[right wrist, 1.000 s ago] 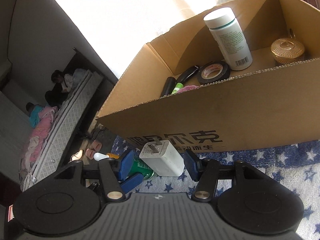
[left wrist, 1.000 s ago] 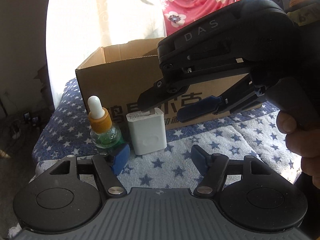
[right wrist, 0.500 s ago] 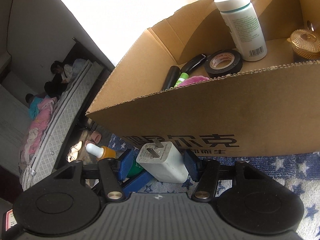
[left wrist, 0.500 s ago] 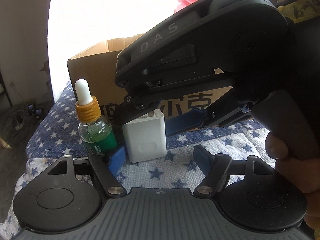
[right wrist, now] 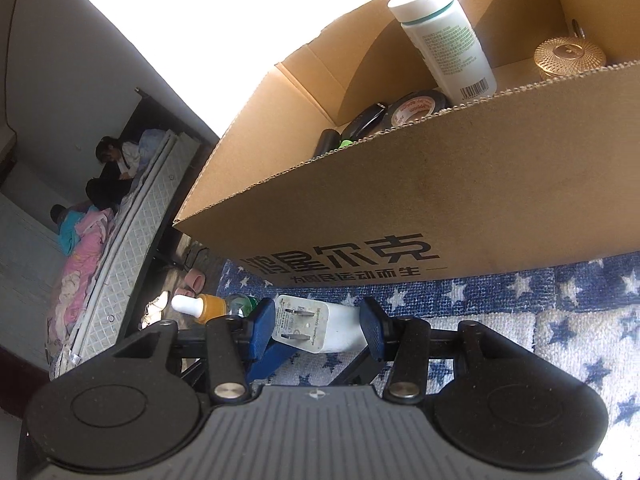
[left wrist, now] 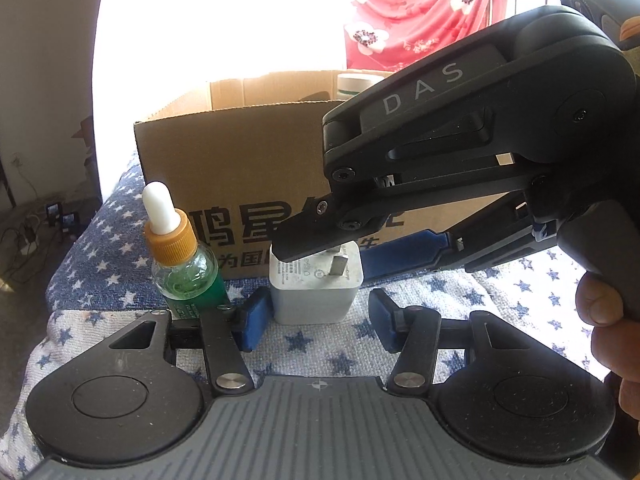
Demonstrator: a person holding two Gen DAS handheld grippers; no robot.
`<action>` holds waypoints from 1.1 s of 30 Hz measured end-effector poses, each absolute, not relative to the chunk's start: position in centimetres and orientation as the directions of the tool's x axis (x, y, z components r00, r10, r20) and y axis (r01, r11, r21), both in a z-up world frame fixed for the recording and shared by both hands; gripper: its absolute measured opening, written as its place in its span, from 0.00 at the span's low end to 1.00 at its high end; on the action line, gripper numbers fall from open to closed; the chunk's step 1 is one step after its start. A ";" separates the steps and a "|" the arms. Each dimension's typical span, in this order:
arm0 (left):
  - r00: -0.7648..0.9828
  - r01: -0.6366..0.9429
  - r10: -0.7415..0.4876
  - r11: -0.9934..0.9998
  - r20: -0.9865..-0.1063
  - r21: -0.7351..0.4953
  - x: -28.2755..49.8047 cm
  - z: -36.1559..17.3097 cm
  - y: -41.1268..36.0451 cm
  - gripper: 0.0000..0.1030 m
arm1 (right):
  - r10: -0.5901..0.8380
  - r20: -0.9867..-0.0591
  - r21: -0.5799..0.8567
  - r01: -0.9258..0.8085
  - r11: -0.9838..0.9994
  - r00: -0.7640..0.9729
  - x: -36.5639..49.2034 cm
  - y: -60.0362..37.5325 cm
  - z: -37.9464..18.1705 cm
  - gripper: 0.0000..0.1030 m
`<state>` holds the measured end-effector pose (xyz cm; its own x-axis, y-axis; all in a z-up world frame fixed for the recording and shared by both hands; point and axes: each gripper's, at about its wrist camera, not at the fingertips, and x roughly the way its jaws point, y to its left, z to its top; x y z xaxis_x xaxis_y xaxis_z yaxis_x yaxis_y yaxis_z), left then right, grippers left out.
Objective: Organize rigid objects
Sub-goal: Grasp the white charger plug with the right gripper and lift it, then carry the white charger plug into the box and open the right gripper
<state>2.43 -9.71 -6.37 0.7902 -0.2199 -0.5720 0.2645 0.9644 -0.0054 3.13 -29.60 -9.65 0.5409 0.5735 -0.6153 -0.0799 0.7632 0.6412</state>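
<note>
Charger: the white plug charger (left wrist: 316, 294) stood on the star-patterned cloth (left wrist: 320, 344), just in front of the cardboard box (left wrist: 240, 168), with its metal prongs pointing up.
Right gripper: the right gripper (right wrist: 318, 326) had its blue fingers (right wrist: 262, 330) on both sides of the charger; whether the pads already pressed it, I cannot tell.
Left gripper: the left gripper (left wrist: 316, 320) was open, its left finger pad (left wrist: 252, 320) just beside the charger and the right pad apart from it.
Dropper bottle: the green dropper bottle (left wrist: 182, 264) with orange collar stood upright, just left of the charger.
Box contents: a white bottle (right wrist: 444, 40), a black tape roll (right wrist: 416, 106) and a golden round jar (right wrist: 570, 56) were inside the box.
</note>
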 end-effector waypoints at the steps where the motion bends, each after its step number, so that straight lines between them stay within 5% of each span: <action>1: 0.792 0.270 -0.224 0.963 -0.568 -0.004 2.2 -6.2 -9.8 0.51 | 0.571 -0.615 0.644 -0.072 0.762 0.543 2.9 -29.8 -9.6 0.49; 19: 0.780 0.334 -0.263 0.942 -0.568 0.024 0.0 -4.2 -11.1 0.47 | 0.580 -0.573 0.683 -0.053 0.728 0.579 0.1 -31.4 -8.7 0.49; 27: 0.839 0.355 -0.242 0.922 -0.488 0.153 -1.8 0.4 -11.0 0.44 | 0.633 -0.474 0.712 -0.156 0.684 0.612 -0.7 -30.5 -4.3 0.49; 33: 0.837 0.377 -0.279 0.918 -0.471 0.126 1.0 3.7 -11.9 0.44 | 0.635 -0.410 0.691 -0.232 0.685 0.655 0.0 -31.1 -0.7 0.49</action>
